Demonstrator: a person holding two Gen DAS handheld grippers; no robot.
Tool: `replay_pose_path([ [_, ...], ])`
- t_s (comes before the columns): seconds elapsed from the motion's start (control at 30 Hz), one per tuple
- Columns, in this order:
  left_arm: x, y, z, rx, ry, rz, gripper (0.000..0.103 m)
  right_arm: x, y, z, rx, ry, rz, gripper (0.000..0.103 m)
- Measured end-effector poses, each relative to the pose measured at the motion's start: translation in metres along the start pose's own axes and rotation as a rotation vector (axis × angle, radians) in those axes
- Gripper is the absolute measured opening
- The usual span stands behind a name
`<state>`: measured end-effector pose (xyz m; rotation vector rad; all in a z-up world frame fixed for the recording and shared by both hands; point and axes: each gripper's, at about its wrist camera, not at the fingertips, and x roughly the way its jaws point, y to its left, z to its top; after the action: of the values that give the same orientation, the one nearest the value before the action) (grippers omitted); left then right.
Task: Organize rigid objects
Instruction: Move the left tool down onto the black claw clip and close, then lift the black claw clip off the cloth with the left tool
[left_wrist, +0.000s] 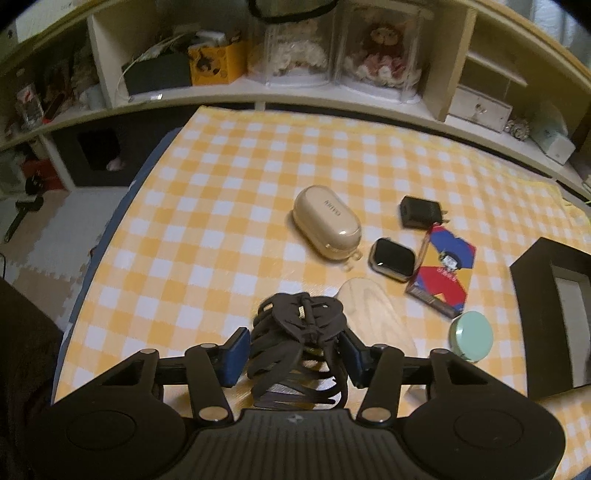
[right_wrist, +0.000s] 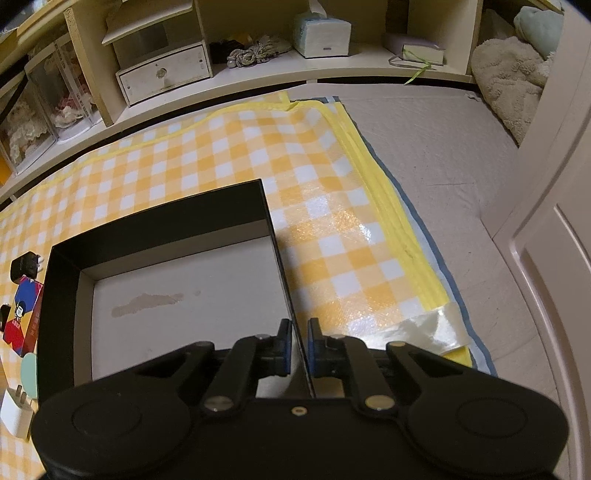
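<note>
The yellow-and-white checked mat (right_wrist: 325, 229) was noted as a glossy, crinkled plastic sheet with bright glare patches. The dark hair claw (left_wrist: 299, 343) was recorded as matt plastic. The beige case (left_wrist: 327, 225) was found smooth, with a soft sheen. The watch (left_wrist: 392, 258) showed a glossy dark face in a metallic-looking frame. The black box (right_wrist: 159, 221) appeared as matt card, its pale inner floor scuffed. The mint round case (left_wrist: 472, 336) was found smooth and satin.

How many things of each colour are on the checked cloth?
Black: 4 – hair claw clip, wall charger, smartwatch, open box
Beige: 1 – oval case
Mint green: 1 – round case
White: 1 – plug adapter
Multicoloured: 1 – flat box
Clear: 1 – oval piece
Total: 9
</note>
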<state>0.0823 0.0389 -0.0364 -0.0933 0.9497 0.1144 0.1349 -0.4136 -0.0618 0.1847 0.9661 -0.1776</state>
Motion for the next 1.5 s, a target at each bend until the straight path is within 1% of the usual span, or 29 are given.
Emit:
replay_pose_path([
  [0.03,-0.002,-0.001,0.0,0.01,-0.01,-0.002,0.041,0.0,0.0,0.0,0.001,0.0,0.001,0.009],
  [0.33,-0.002,-0.002,-0.002,0.005,0.024,0.0,0.041,0.0,-0.002,-0.001,0.008,0.0,0.011,0.009],
  [0.37,-0.001,-0.002,-0.002,0.002,0.032,0.0,0.042,0.0,-0.002,-0.001,0.007,0.0,0.011,0.009],
  [0.5,0.007,-0.002,-0.005,-0.016,0.085,-0.014,0.043,0.0,-0.002,-0.001,0.008,0.002,0.011,0.009],
  [0.6,0.011,-0.002,-0.006,-0.018,0.102,-0.017,0.044,0.0,-0.001,-0.002,0.005,0.001,0.009,0.009],
  [0.73,0.012,-0.002,-0.005,-0.034,0.097,-0.016,0.048,0.0,-0.002,-0.002,0.004,0.001,0.011,0.009],
  [0.8,0.011,-0.001,-0.004,-0.049,0.086,-0.01,0.058,0.0,-0.002,-0.002,0.002,0.001,0.01,0.009],
  [0.83,0.01,0.0,-0.003,-0.059,0.08,-0.004,0.067,0.001,-0.001,-0.002,0.002,0.001,0.011,0.009],
  [0.87,0.009,0.0,-0.002,-0.069,0.071,0.0,0.072,0.001,-0.001,-0.002,0.001,0.001,0.012,0.009],
  [1.0,0.008,0.003,0.004,-0.115,0.056,-0.005,0.072,0.001,0.001,-0.002,-0.005,0.001,0.011,0.009],
  [1.03,0.009,0.003,0.005,-0.13,0.058,-0.003,0.069,0.001,0.001,-0.002,-0.005,0.001,0.011,0.009],
  [1.07,0.01,0.004,0.005,-0.14,0.061,0.0,0.062,0.001,0.0,-0.002,-0.004,0.002,0.012,0.009],
  [1.1,0.012,0.005,0.005,-0.151,0.068,-0.002,0.06,0.001,0.0,-0.002,-0.003,0.002,0.012,0.009],
  [1.17,0.012,0.007,0.005,-0.18,0.076,-0.033,0.05,0.001,0.001,-0.001,-0.006,0.003,0.009,0.009],
  [1.23,0.011,0.008,0.005,-0.184,0.075,-0.053,0.044,0.001,0.002,-0.001,-0.008,0.003,0.007,0.009],
  [1.33,0.01,0.004,0.003,-0.165,0.069,-0.051,0.044,0.001,0.001,-0.002,-0.004,0.003,0.01,0.009],
  [1.37,0.009,0.003,0.002,-0.157,0.067,-0.053,0.04,0.001,0.001,-0.002,-0.002,0.003,0.012,0.009],
  [1.4,0.008,0.002,0.002,-0.147,0.062,-0.049,0.021,0.002,0.0,-0.002,0.0,0.002,0.013,0.009],
  [1.43,0.006,0.002,0.002,-0.144,0.055,-0.052,0.022,0.002,-0.001,-0.002,0.001,0.002,0.015,0.009],
  [1.5,0.001,0.001,0.003,-0.142,0.045,-0.082,0.008,0.002,-0.001,-0.002,0.005,0.002,0.018,0.009],
])
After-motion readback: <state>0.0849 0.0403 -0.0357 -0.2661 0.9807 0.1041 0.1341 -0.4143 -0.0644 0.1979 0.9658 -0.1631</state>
